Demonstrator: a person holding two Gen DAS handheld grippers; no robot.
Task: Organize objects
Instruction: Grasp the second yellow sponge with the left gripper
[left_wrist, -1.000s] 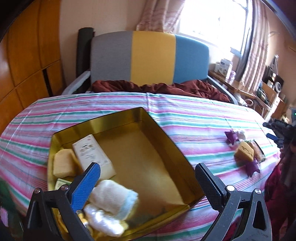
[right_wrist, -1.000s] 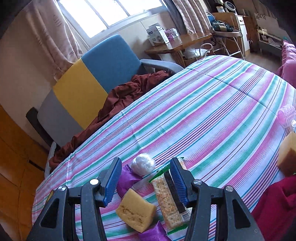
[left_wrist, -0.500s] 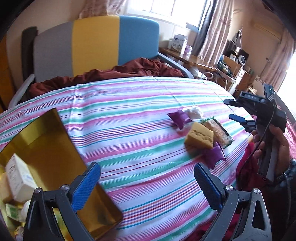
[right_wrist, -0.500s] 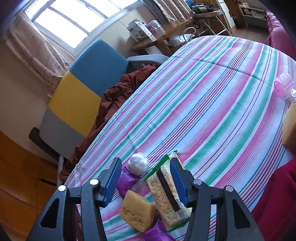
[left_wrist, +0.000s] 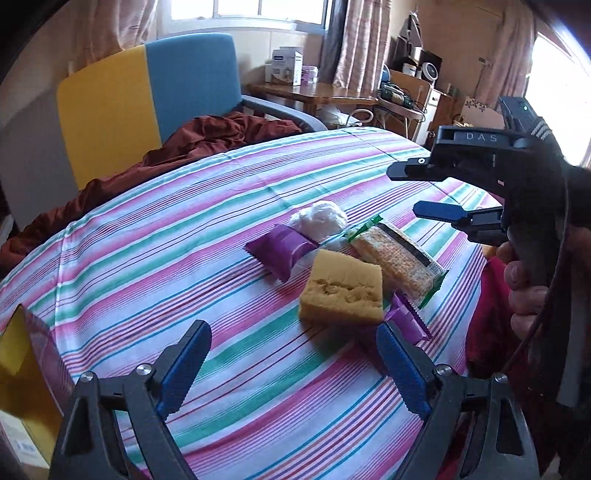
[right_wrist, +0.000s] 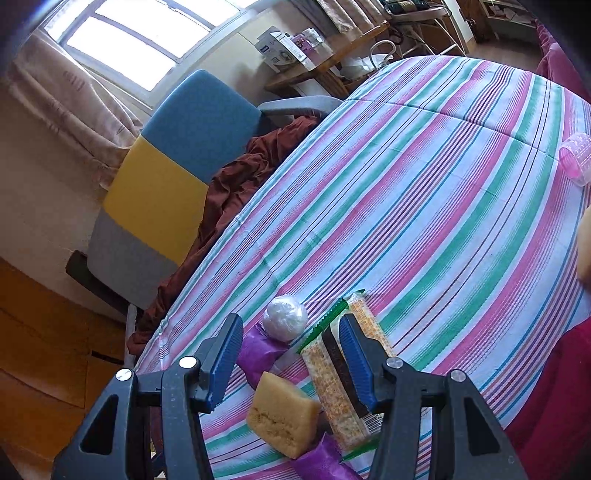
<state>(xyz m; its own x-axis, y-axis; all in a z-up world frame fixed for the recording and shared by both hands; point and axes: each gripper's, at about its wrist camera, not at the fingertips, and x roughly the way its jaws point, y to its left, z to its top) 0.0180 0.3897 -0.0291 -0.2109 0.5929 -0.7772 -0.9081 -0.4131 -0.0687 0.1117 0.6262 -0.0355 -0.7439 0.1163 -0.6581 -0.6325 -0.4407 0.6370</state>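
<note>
A small heap lies on the striped tablecloth: a yellow sponge (left_wrist: 341, 291), a cracker pack (left_wrist: 399, 262), a white wrapped ball (left_wrist: 319, 221) and two purple packets (left_wrist: 282, 251) (left_wrist: 406, 321). My left gripper (left_wrist: 293, 369) hovers just short of the sponge, its jaws closing with nothing between them. My right gripper (left_wrist: 404, 192), held in a hand, hangs above the heap's right side. From its own view, the right gripper (right_wrist: 290, 354) is partly open and empty above the sponge (right_wrist: 282, 417), cracker pack (right_wrist: 332, 387) and ball (right_wrist: 284, 317).
The gold tin's corner (left_wrist: 18, 354) shows at the left edge. A pink hair roller (right_wrist: 576, 158) and a yellow item (right_wrist: 585, 247) lie on the far right of the table. A tri-colour chair (left_wrist: 147, 92) with a brown cloth stands behind.
The left gripper has swung away from the gold tin, rightwards across the table to the heap, and its jaws have narrowed a little. The right gripper has rolled slightly and otherwise stayed put.
</note>
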